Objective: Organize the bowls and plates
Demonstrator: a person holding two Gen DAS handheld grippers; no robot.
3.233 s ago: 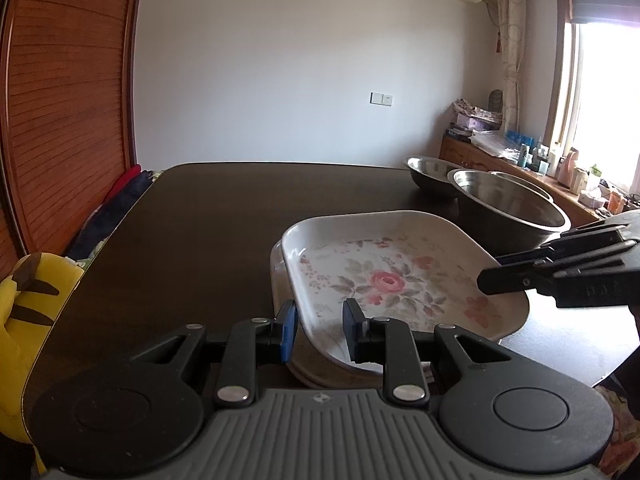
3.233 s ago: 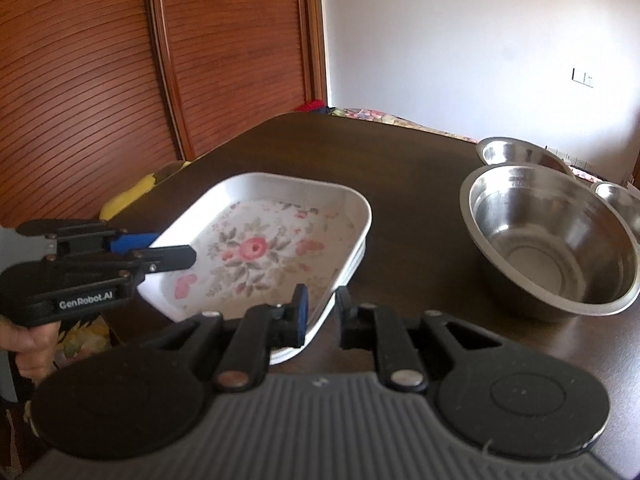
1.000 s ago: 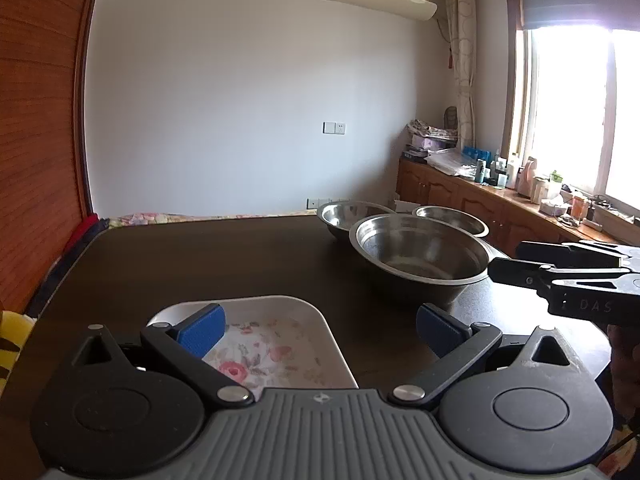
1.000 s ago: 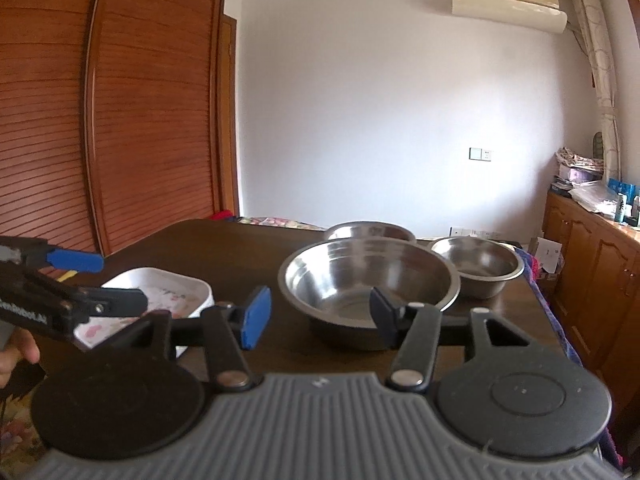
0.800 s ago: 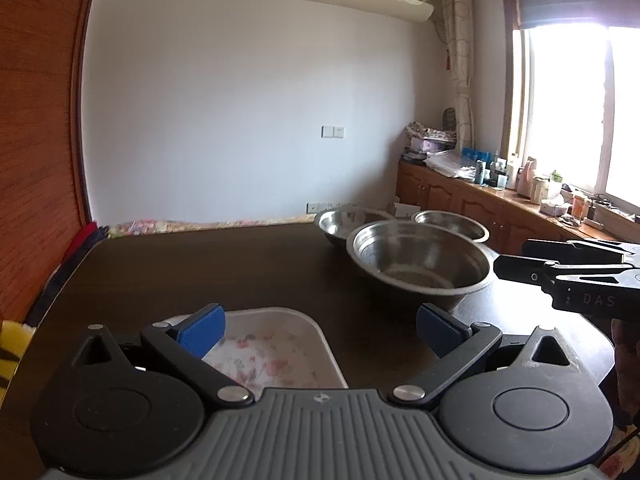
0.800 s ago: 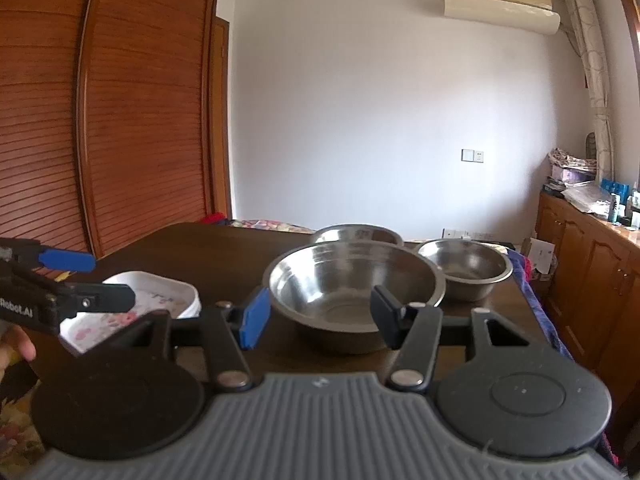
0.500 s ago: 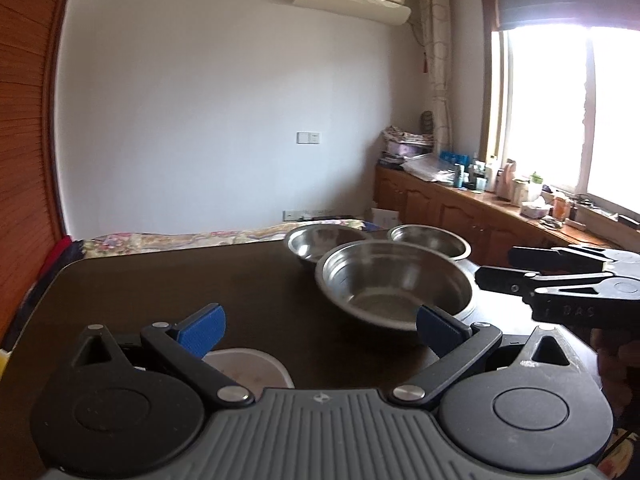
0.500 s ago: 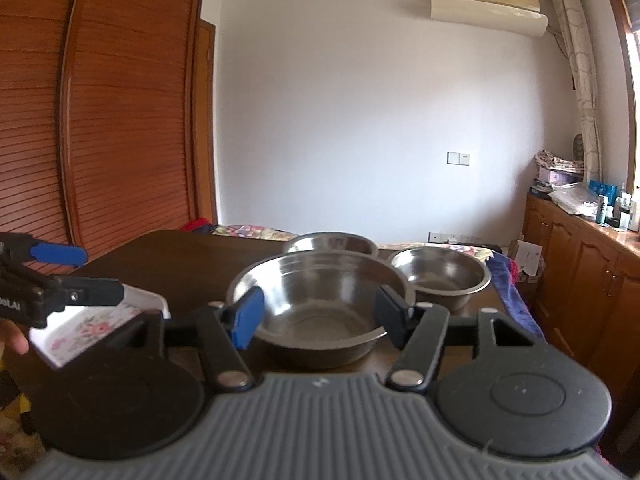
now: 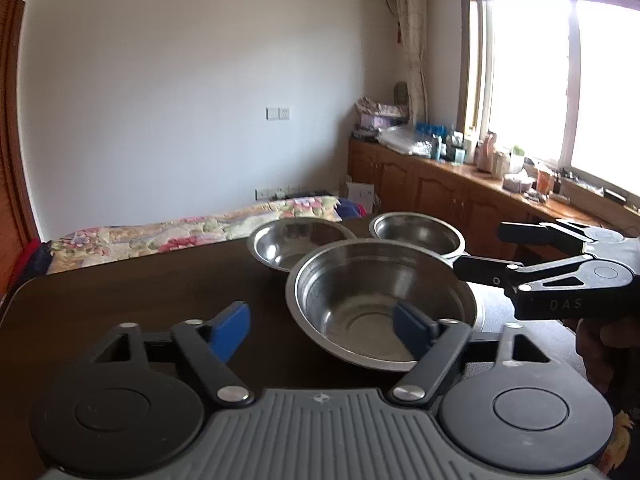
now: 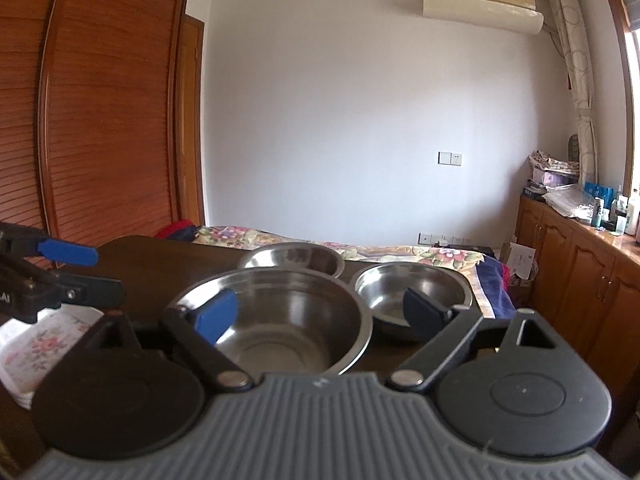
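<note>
Dark wooden table (image 9: 140,300) in white-walled room, three steel bowls (image 9: 384,300) clustered. Floral plate (image 10: 44,344) now far left. Left gripper (image 9: 320,326) wide, narrowing; right gripper (image 10: 316,312) widening; both empty.

The left tool (image 9: 322,320) points slightly downward, its jaws wide but closing, nothing gripped. The right tool (image 10: 320,310) (a hand (image 9: 600,344) grips its handle) is opening, also empty.
</note>
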